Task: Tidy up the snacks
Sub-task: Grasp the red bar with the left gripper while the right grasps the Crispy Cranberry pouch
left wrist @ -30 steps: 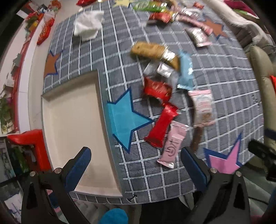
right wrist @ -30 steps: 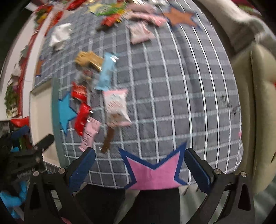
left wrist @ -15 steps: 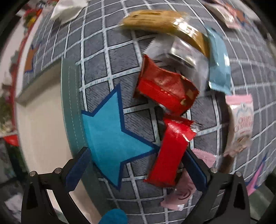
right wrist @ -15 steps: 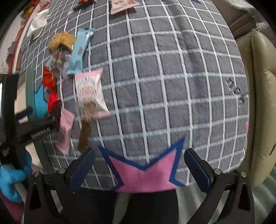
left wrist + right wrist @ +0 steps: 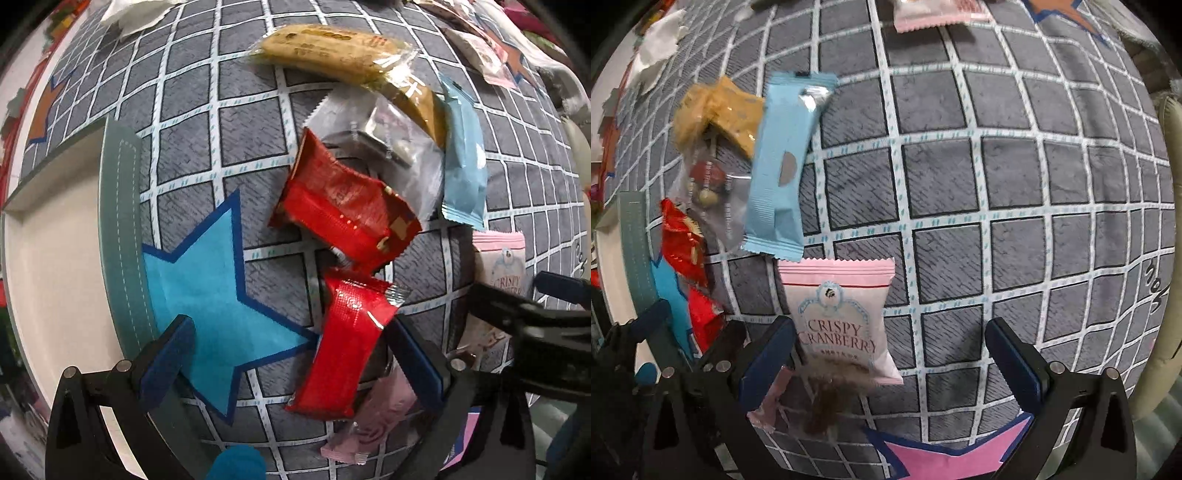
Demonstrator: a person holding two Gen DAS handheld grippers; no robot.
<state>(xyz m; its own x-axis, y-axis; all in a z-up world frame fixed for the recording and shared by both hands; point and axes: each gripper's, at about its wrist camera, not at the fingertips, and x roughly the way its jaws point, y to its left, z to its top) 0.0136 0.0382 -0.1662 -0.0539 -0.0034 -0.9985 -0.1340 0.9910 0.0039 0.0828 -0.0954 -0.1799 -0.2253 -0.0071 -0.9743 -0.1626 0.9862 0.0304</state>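
My left gripper [image 5: 291,354] is open, low over the checked cloth, with a long red snack bar [image 5: 343,347] between its fingers nearer the right one. A red packet [image 5: 347,206] lies just beyond it, then a clear packet [image 5: 388,140], a tan biscuit pack [image 5: 332,51] and a light blue bar [image 5: 461,158]. My right gripper [image 5: 886,362] is open over a pink Crispy Cranberry packet [image 5: 842,317]; a brown bar [image 5: 827,402] lies under it. The light blue bar [image 5: 779,170] lies beyond. The left gripper shows at the right wrist view's lower left [image 5: 639,354].
A white tray with a grey-green rim [image 5: 118,229] lies left of the snacks, also seen in the right wrist view [image 5: 631,243]. A pale pink packet [image 5: 373,421] lies near the cloth's front edge. More snacks [image 5: 938,11] lie at the far side. A beige chair [image 5: 1167,258] stands right.
Both grippers have dropped closer to the table and moved forward. The left now straddles the long red bar; the right now straddles the pink cranberry packet. Nothing has been gripped.
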